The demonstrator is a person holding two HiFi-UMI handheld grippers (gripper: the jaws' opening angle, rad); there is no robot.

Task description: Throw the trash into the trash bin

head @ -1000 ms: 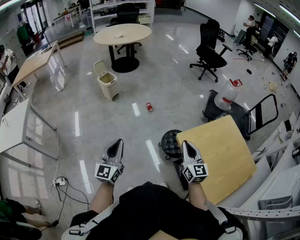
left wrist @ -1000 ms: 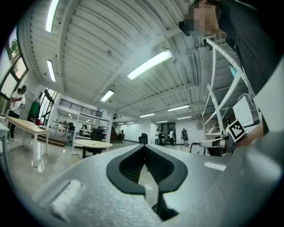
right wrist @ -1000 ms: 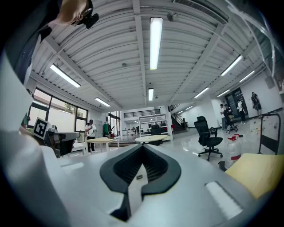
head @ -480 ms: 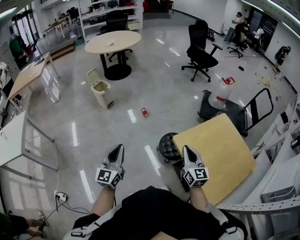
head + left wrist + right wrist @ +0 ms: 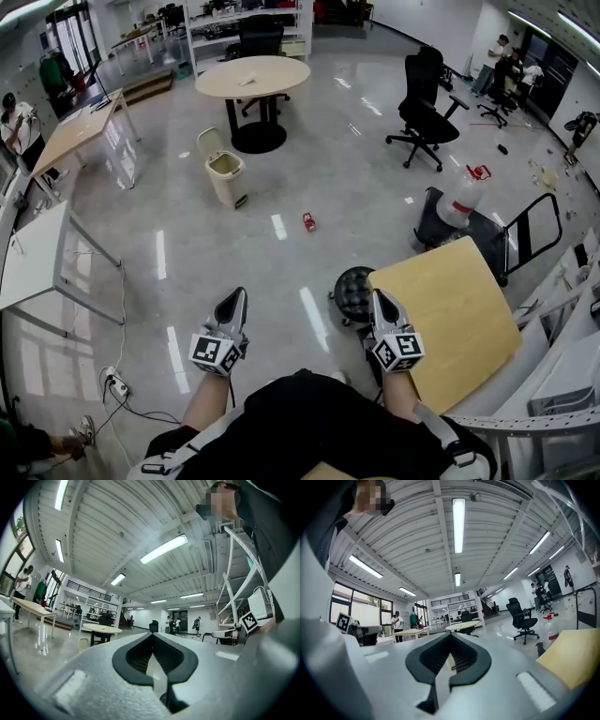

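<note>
Two pairs of fingers are pressed together, gripping nothing: the left gripper (image 5: 232,302) and the right gripper (image 5: 382,306) point ahead over the floor (image 5: 281,272). At twelve o'clock, well apart from both, lies the trash (image 5: 308,221), a small red thing, probably a drink can, though it is too small to be sure. If so, it should be light, thin-walled and apt to roll; grip gently across its middle. The trash bin (image 5: 226,174), lid up, stands at eleven o'clock. No label is legible.

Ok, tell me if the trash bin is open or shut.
Open: the trash bin has its lid tipped up, mouth showing.
</note>
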